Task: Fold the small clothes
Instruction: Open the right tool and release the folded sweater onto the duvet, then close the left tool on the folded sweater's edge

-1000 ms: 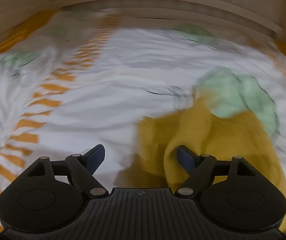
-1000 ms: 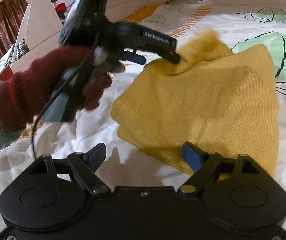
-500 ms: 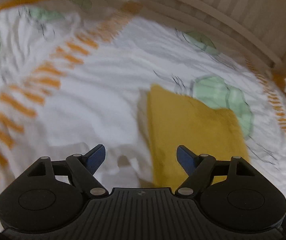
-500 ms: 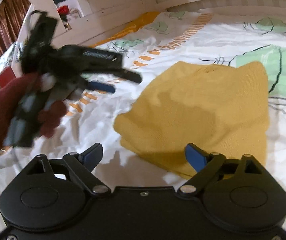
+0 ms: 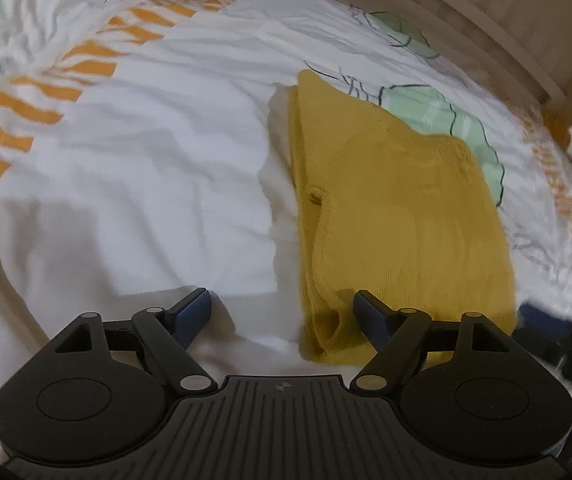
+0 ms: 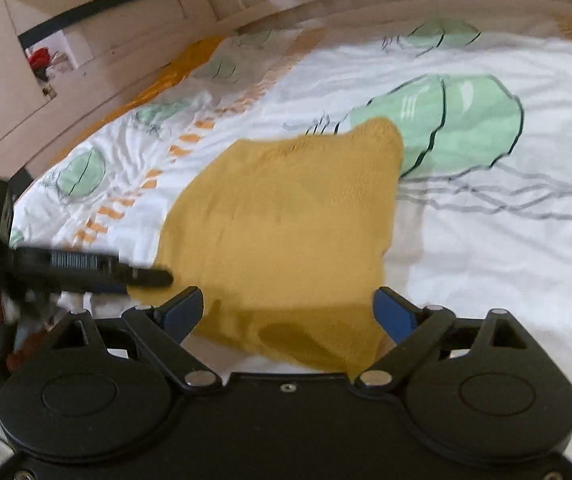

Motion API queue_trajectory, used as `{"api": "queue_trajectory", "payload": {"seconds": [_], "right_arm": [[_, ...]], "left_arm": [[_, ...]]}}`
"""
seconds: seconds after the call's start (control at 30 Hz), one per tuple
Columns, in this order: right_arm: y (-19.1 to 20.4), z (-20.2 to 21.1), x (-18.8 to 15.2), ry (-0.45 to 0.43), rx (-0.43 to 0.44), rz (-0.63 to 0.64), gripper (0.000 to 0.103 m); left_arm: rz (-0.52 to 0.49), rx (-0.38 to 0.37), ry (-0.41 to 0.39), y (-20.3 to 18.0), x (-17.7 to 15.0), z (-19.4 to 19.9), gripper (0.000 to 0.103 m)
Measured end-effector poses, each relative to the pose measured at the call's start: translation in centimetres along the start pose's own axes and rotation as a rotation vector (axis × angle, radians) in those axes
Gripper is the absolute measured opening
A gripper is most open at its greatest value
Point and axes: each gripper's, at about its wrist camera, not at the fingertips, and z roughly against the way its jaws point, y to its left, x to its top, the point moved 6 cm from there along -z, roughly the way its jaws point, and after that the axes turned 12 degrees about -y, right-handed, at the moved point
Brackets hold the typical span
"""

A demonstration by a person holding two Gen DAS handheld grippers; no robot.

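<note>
The left gripper (image 5: 282, 308) is hanging wide and empty, its right fingertip just over the near corner of the yellow garment (image 5: 397, 216). The right gripper (image 6: 287, 306) is likewise gaping, holding nothing, straddling the cloth's near edge — the closer of the two, by my reading. The folded piece is lying flat on the printed bedsheet (image 5: 146, 168), its long axis running away from the left fingers.

Two wrist views, low over one bed

Each looks forward along its own spread fingers, close above the bedsheet (image 5: 134, 168); both share the folded yellow garment (image 5: 397, 216) (image 6: 286, 216), seen from different sides.
</note>
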Motion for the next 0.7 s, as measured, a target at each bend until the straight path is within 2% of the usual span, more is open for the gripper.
{"api": "queue_trajectory", "payload": {"seconds": [0.07, 0.17, 0.33, 0.47, 0.57, 0.7], "right_arm": [[-0.1, -0.9, 0.9, -0.014, -0.030, 0.007, 0.102], [-0.3, -2.7, 2.8, -0.040, -0.071, 0.032, 0.102], [-1.5, -6.5, 5.2, -0.050, -0.114, 0.030, 0.102], [-3.6, -9.7, 5.5, 0.000, -0.175, 0.045, 0.102], [-6.5, -11.4, 4.7, 0.072, -0.285, 0.088, 0.103], [-8.8, -11.2, 4.1, 0.080, -0.244, -0.016, 0.102]], "left_arm": [[-0.025, 0.007, -0.006, -0.2, -0.3, 0.0, 0.078], [-0.049, 0.011, -0.011, -0.3, -0.5, 0.1, 0.078], [-0.033, 0.004, -0.013, -0.1, -0.4, 0.1, 0.078], [-0.017, -0.016, -0.010, -0.2, -0.4, 0.3, 0.078], [0.003, -0.049, -0.006, -0.4, -0.3, 0.4, 0.078], [0.030, -0.121, 0.004, -1.0, -0.3, 0.5, 0.078]]}}
